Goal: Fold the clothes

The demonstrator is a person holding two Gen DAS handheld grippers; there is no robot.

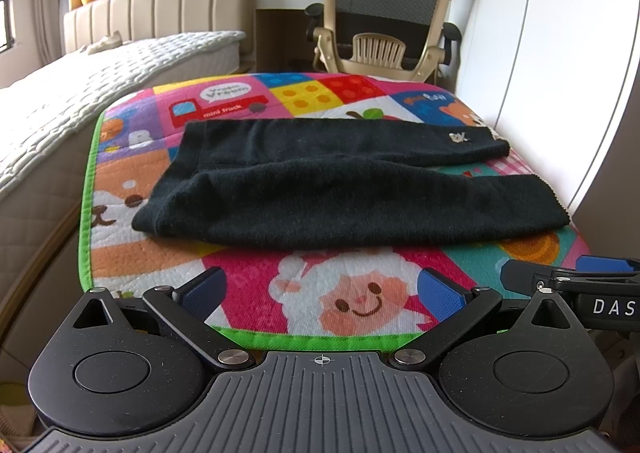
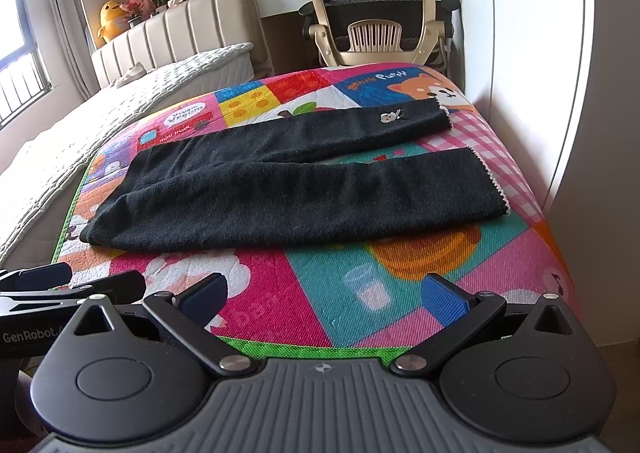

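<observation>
A pair of black trousers [image 1: 320, 189] lies flat across the colourful cartoon play mat [image 1: 248, 265], waist to the left and both legs pointing right; a small white emblem marks the far leg. The right wrist view shows the same black trousers [image 2: 296, 189] on the mat [image 2: 320, 285]. My left gripper [image 1: 322, 289] hovers open over the mat's near edge, short of the trousers, nothing between its blue pads. My right gripper [image 2: 326, 295] is open too, beside the left one and just as far from the garment. The right gripper's tip [image 1: 568, 277] shows at the left view's right edge.
A bed with a white quilted mattress [image 1: 80, 93] runs along the left of the mat. A beige office chair [image 1: 384, 17] and a desk stand behind it. A white wall or wardrobe [image 1: 580, 73] closes in the right side.
</observation>
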